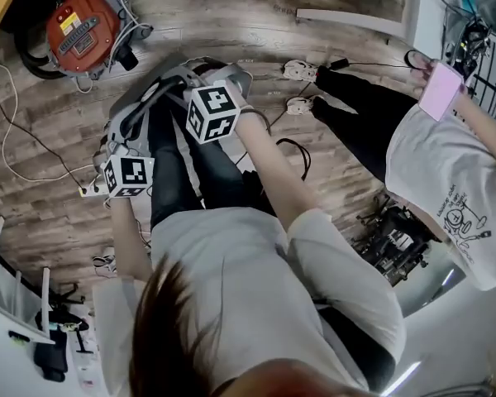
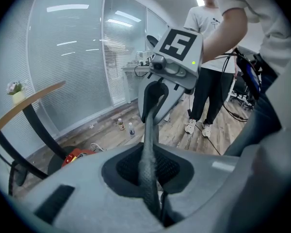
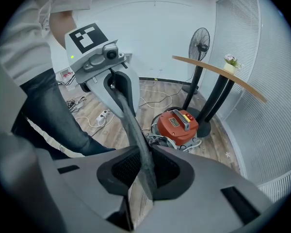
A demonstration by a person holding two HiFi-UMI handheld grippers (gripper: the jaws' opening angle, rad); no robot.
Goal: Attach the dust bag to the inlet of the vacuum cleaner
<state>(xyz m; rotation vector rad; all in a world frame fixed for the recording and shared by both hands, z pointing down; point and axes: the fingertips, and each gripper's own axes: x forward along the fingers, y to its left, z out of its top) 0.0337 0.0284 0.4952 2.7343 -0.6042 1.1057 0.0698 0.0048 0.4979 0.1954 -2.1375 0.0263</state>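
Note:
A grey fabric dust bag hangs in front of the person's legs, held between both grippers. My left gripper is shut on a grey edge of the bag, which runs taut up to the right gripper. My right gripper is shut on the same grey fabric, which stretches up to the left gripper. In the head view the left gripper is at the bag's left side and the right gripper at its top right. The red vacuum cleaner sits on the floor beyond, apart from the bag.
A second person stands at the right holding a pink item. A power strip with white cables lies on the wood floor at left. A round table on black legs and a fan stand near the vacuum cleaner.

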